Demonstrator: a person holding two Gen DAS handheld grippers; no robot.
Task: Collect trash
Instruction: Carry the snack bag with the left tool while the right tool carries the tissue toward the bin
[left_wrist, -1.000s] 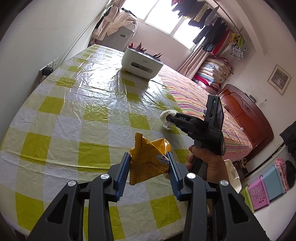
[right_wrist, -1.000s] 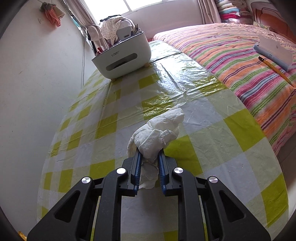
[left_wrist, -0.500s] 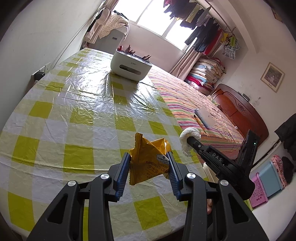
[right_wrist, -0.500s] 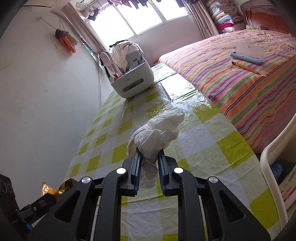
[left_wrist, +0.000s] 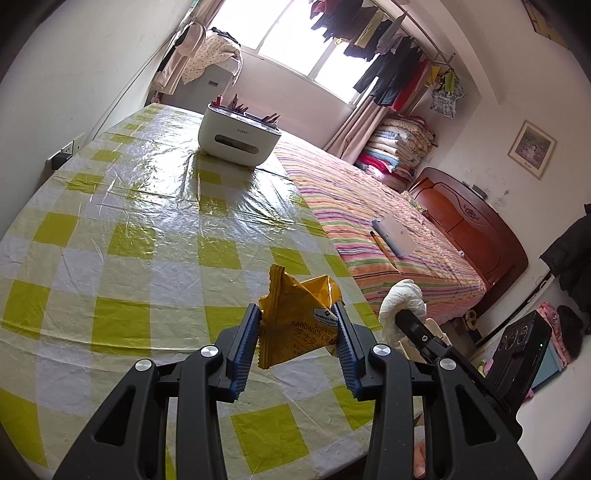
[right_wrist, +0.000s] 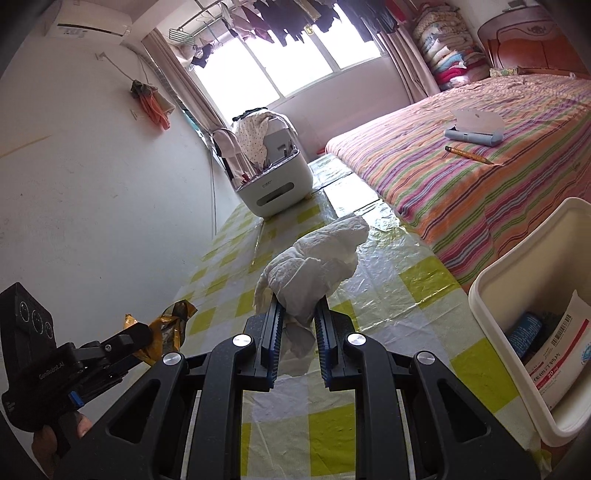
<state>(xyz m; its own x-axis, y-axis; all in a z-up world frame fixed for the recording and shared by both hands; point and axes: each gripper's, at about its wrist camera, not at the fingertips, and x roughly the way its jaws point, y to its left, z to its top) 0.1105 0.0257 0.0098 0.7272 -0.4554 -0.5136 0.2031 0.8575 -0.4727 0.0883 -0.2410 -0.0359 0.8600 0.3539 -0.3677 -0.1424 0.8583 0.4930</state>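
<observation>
Both tools angle slightly downward above the checked surface (left_wrist: 147, 206). The left tool (left_wrist: 297, 334) clamps a yellow cracker wrapper (left_wrist: 295, 321) between its pads, lifted off the surface. The right tool (right_wrist: 298, 325) pinches a crumpled white tissue (right_wrist: 314, 266), just beside the white bin (right_wrist: 517, 280).

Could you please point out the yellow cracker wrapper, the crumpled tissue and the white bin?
yellow cracker wrapper (left_wrist: 295, 325), left wrist view, on its printed front.
crumpled tissue (right_wrist: 314, 273), right wrist view, on its bunched middle.
white bin (right_wrist: 517, 280), right wrist view, on its inner wall.
</observation>
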